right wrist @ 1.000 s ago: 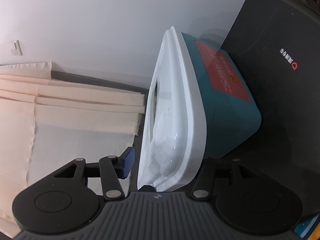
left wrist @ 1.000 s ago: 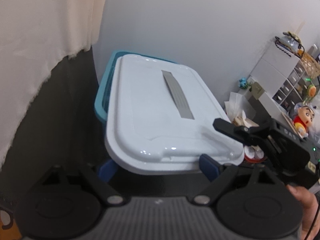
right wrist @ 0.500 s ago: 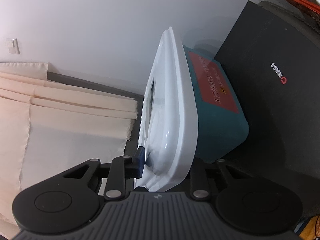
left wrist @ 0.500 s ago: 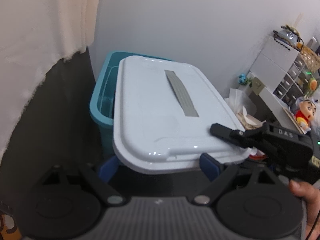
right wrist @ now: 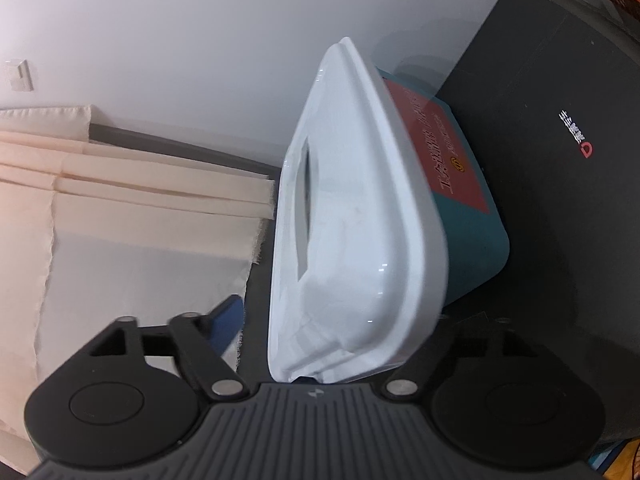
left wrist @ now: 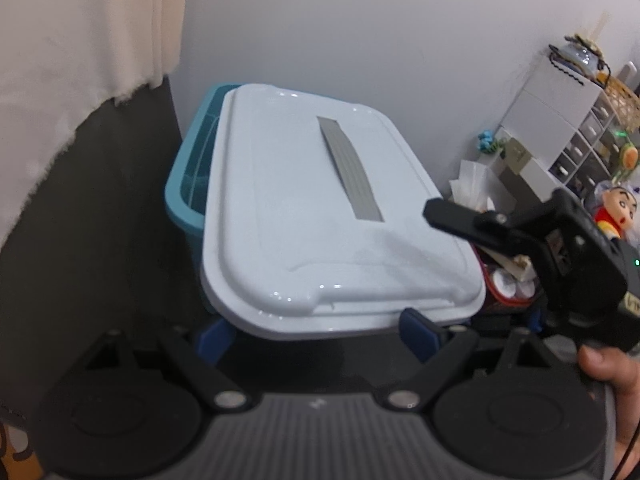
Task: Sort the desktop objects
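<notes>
A white lid (left wrist: 320, 216) with a grey strip lies askew on a teal bin (left wrist: 192, 184), leaving the bin's left side uncovered. My left gripper (left wrist: 314, 334) is open, its blue fingertips (left wrist: 416, 330) just below the lid's near edge. The right gripper (left wrist: 520, 240) reaches in from the right, one black finger over the lid's right edge. In the right wrist view the lid (right wrist: 352, 220) stands edge-on between the open fingers of the right gripper (right wrist: 334, 332). The left fingertip (right wrist: 228, 320) is clear of it; the other is hidden behind the lid. The teal bin (right wrist: 472, 232) carries a red label.
A cream curtain (left wrist: 80, 40) hangs left of the bin. To the right are tissues (left wrist: 468, 188), a red container (left wrist: 504, 284), a cartoon figurine (left wrist: 616, 208) and a white drawer unit (left wrist: 560, 120). A hand (left wrist: 604, 364) holds the right gripper. A black box (right wrist: 560, 160) sits behind the bin.
The lid has slid right, uncovering the bin's left side. The right gripper's finger pressed the lid's edge half a second ago and has now opened away from it.
</notes>
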`<action>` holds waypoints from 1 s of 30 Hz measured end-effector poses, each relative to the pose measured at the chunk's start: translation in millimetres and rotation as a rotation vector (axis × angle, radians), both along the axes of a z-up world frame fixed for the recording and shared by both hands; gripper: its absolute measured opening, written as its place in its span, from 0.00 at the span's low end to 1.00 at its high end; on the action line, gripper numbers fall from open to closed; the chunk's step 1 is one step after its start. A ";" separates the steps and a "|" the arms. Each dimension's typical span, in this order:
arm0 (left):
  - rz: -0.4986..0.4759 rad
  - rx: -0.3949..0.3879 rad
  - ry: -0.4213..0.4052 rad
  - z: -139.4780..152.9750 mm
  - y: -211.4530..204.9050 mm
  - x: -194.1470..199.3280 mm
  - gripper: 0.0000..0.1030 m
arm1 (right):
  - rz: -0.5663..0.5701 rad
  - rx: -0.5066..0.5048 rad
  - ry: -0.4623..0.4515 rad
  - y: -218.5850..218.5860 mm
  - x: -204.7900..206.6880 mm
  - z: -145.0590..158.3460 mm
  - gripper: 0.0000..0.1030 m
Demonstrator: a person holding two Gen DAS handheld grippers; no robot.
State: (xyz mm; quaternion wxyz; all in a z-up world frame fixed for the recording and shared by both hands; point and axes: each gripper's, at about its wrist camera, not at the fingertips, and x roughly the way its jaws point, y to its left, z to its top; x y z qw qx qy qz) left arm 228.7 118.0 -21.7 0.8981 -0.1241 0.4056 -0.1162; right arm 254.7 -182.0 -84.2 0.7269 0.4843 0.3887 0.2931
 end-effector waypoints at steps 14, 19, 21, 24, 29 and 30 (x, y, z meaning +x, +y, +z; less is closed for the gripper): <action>-0.013 -0.008 0.010 -4.6 -3.5 -1.5 0.88 | -0.039 0.020 0.004 11.0 11.6 10.3 0.91; -0.026 -0.013 0.023 -11.3 -8.2 1.1 0.88 | -0.045 0.031 0.000 4.9 14.2 6.0 0.91; -0.029 -0.015 0.023 -12.6 -9.3 2.7 0.88 | -0.057 0.026 0.008 5.2 14.9 2.9 0.91; -0.027 -0.019 0.018 -11.8 -8.4 4.8 0.88 | -0.078 0.016 0.020 3.0 15.1 0.7 0.91; -0.021 -0.025 0.020 -9.1 -4.2 4.4 0.88 | -0.109 0.005 0.021 -1.3 12.7 3.5 0.91; -0.020 -0.023 0.019 -8.6 -3.6 3.3 0.88 | -0.113 0.000 0.023 -2.3 10.6 4.7 0.91</action>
